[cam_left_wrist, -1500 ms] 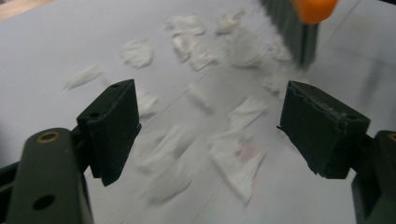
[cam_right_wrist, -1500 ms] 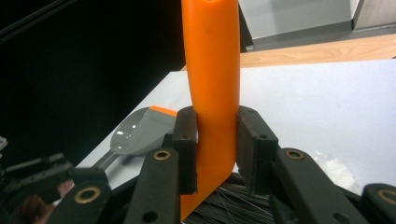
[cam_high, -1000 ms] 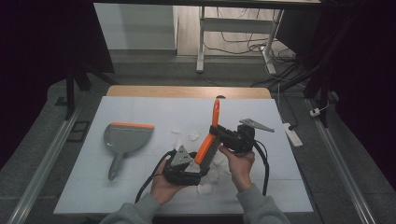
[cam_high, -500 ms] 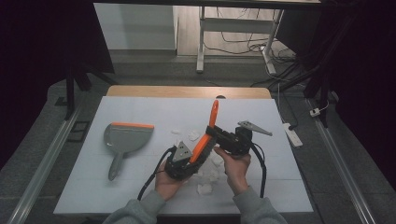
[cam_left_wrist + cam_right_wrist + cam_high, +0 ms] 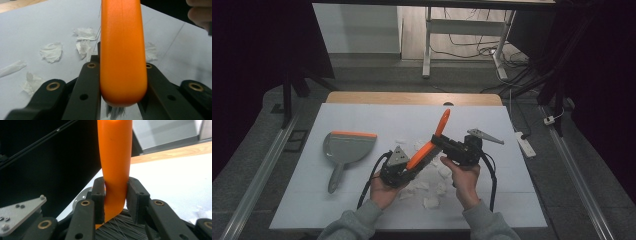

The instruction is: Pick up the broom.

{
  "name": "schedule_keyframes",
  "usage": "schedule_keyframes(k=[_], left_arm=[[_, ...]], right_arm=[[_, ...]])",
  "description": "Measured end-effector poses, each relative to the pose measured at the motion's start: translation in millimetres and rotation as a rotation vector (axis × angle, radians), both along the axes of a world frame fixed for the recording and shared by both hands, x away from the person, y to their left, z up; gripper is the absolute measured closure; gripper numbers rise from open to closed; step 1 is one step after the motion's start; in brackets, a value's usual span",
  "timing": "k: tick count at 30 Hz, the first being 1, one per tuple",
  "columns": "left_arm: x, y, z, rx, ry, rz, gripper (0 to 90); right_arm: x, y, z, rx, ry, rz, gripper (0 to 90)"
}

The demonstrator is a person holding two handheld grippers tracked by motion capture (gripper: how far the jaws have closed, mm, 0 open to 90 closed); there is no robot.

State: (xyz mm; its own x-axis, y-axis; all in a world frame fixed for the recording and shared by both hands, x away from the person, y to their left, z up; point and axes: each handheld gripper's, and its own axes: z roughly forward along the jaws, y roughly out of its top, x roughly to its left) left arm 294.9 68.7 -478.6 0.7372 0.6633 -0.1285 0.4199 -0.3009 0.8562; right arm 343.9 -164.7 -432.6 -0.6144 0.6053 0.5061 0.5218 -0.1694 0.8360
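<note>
The orange brush (image 5: 432,142) is held above the middle of the white table (image 5: 312,200), over scattered paper scraps (image 5: 430,202). Its long axis slants from near left to far right, handle tip raised toward the far side and dark bristles at the low end. The left gripper (image 5: 404,167) has just been closing and now pinches the broad part of the brush. The right gripper (image 5: 443,144) clamps the narrow handle neck, its jaws having just eased slightly. Both forearms enter from the near edge, hands close together. A grey dustpan (image 5: 343,150) lies flat to the left.
</note>
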Motion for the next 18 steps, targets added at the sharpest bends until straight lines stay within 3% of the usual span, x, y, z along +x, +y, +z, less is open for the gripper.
schedule_keyframes(k=[5, 13, 18], left_arm=[[3.3, 14.4, 7.4, 0.012, 0.007, -0.005, 80.4], [6.5, 40.1, 18.8, 0.045, 0.042, -0.04, 80.3], [3.9, 45.7, 27.1, 0.08, 0.034, -0.051, 80.3]], right_arm=[[-0.4, -13.6, 14.0, -0.035, -0.074, 0.011, 58.8], [0.7, -33.0, 31.8, -0.232, -0.124, 0.153, 45.7], [2.5, -39.2, 31.2, -0.314, -0.124, 0.176, 42.5]])
